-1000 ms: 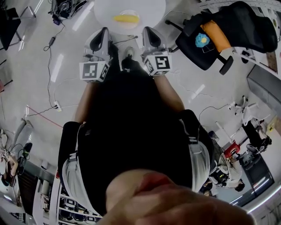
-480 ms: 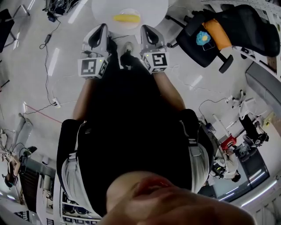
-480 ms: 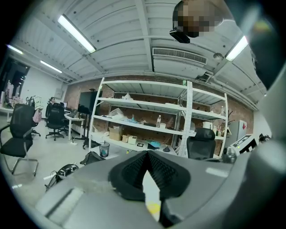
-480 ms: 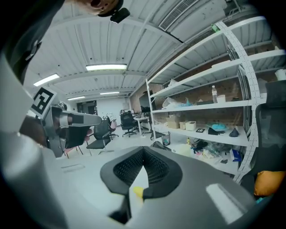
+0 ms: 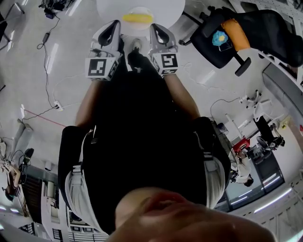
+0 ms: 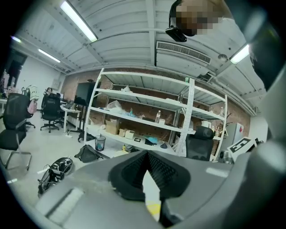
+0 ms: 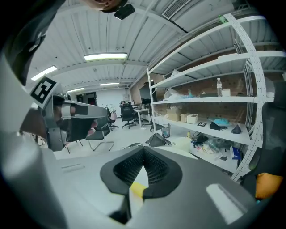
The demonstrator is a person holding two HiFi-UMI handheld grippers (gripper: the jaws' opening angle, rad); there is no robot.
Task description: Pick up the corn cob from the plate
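Round white table (image 5: 171, 8) at far edge of head view. Plate (image 5: 137, 9) on it carries the corn cob (image 5: 137, 18), long axis left-right. Cob lies just beyond and between left gripper (image 5: 113, 27) and right gripper (image 5: 156, 29), about equally near both. Both pairs of jaws closed, empty. Gripper views show only a yellow sliver past the pads; the head view alone gives the layout.

No legible text, no readable labels

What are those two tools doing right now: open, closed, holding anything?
Left tool: closed, holding nothing.
Right tool: closed, holding nothing.
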